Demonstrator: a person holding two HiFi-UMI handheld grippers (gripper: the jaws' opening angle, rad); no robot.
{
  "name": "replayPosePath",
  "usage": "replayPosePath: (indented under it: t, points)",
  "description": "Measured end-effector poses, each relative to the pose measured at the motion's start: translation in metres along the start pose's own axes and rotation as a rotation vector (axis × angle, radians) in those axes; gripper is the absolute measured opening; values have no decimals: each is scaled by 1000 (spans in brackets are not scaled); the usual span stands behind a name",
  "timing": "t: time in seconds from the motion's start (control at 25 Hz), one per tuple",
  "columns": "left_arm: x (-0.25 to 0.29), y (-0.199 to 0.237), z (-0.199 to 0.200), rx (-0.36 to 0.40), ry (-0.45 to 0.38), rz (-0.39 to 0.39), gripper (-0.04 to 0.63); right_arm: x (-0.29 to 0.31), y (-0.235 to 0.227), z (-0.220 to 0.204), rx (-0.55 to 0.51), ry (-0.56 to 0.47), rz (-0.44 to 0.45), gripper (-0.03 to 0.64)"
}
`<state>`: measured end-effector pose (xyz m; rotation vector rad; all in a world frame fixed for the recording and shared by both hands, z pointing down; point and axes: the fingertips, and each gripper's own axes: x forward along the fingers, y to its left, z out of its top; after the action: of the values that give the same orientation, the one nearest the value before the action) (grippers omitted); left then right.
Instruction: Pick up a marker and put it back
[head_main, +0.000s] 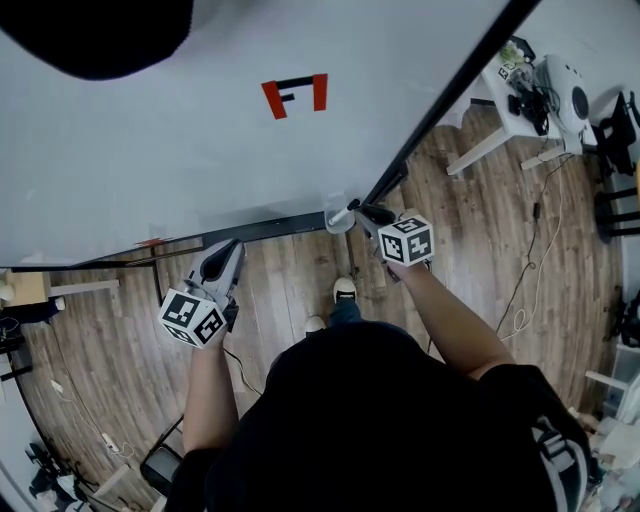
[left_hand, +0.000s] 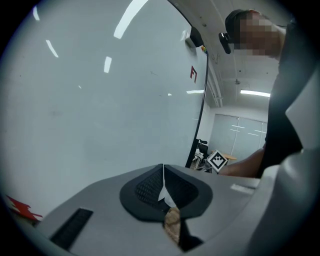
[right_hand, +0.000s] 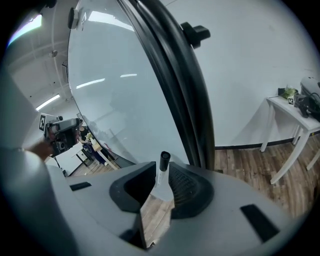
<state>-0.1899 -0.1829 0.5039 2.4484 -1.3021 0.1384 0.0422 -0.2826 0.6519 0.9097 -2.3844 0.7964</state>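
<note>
A white marker with a black cap (right_hand: 163, 170) stands up between the jaws of my right gripper (right_hand: 161, 182), which is shut on it. In the head view that marker (head_main: 342, 214) pokes out of the right gripper (head_main: 362, 213) just by the whiteboard's black tray (head_main: 270, 228) and its black frame post (head_main: 450, 90). My left gripper (head_main: 228, 250) hangs lower left, below the tray, with its jaws pressed together and nothing in them (left_hand: 163, 182). The whiteboard (head_main: 200, 130) carries a red and black F mark (head_main: 295, 95).
A white table with devices (head_main: 520, 90) stands at the right on the wooden floor, also seen in the right gripper view (right_hand: 295, 107). Cables run across the floor (head_main: 535, 270). The person's shoes (head_main: 344, 290) are under the board's edge.
</note>
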Motion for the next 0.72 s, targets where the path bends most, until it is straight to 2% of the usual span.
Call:
replayPosePath:
  t: [0.72]
  points:
    - [6, 9, -7, -31, 11, -5, 15, 26, -4, 0, 33, 16, 9, 89]
